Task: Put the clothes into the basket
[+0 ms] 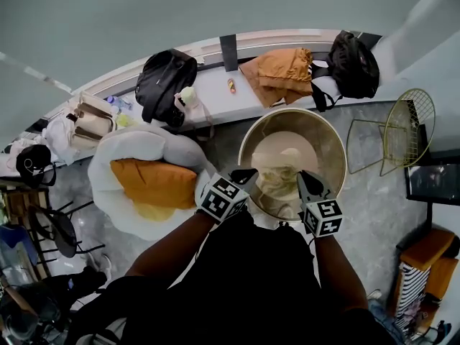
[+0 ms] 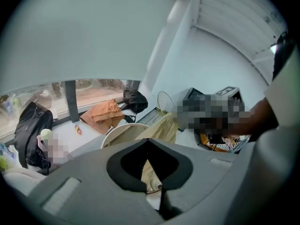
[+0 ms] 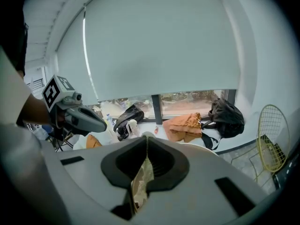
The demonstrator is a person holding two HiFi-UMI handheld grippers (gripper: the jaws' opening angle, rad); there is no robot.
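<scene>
**A:** Where's the pale yellow crumpled cloth garment?

**B:** It's strung between both tools above the round cream metal basket, and its lower folds seem to hang inside the rim. The left gripper has its fingers closed tight on one edge. The right gripper is pinched nearly shut on the other, with fabric showing in the slit.

**A:** What could spoil it?

**B:** If one side lets go first, I'd expect the loose end to swing and drape over the rim, or slide to the grey floor. The cloth looks thin, so a shallow pinch might also slip early.

**A:** And the folded orange garment?

**B:** That's lying on the white window ledge, well apart from the basket and untouched. It would need a separate trip.
</scene>
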